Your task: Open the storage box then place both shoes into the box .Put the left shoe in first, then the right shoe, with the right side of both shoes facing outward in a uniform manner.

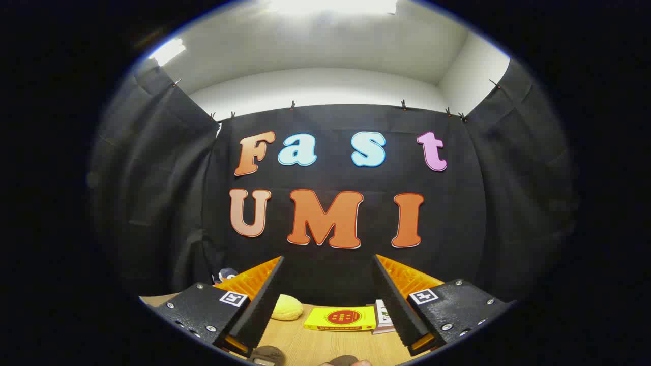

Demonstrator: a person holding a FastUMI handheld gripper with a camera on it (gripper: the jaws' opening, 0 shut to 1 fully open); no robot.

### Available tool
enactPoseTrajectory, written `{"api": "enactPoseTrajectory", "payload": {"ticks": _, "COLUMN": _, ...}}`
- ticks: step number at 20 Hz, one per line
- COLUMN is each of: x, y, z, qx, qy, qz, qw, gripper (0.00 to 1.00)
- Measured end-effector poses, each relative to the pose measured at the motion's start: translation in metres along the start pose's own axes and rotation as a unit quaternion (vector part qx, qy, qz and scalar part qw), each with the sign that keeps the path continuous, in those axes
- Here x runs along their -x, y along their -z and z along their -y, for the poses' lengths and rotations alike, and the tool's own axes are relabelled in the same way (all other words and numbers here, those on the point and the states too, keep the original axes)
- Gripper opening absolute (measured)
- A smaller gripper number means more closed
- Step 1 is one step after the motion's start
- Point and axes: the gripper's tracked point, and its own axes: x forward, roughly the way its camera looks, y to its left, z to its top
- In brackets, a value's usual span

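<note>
Shoes look like the dark shapes (267, 354) below the yellow book (341, 318) on the table (315, 345); gripper (328, 262) wide open, empty; tilt down, find box first

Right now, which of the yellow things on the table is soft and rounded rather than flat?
The pale yellow lump, just ahead of the open gripper, beside one finger. The bright yellow box next to it is flat and rectangular.

Tool (328, 264) cam, low over table (305, 345), facing booth wall.
</note>
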Motion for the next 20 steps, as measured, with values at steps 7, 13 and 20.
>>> {"api": "enactPoseTrajectory", "payload": {"ticks": 7, "x": -0.005, "y": 0.006, "z": -0.008, "qx": 0.003, "qy": -0.006, "qz": -0.011, "qw": 1.0, "gripper": 1.0}}
{"api": "enactPoseTrajectory", "payload": {"ticks": 13, "x": -0.009, "y": 0.011, "z": -0.004, "qx": 0.001, "qy": -0.01, "qz": -0.021, "qw": 1.0, "gripper": 1.0}}
{"api": "enactPoseTrajectory", "payload": {"ticks": 20, "x": -0.02, "y": 0.024, "z": -0.01, "qx": -0.039, "qy": -0.033, "qz": -0.049, "qw": 0.997, "gripper": 1.0}}
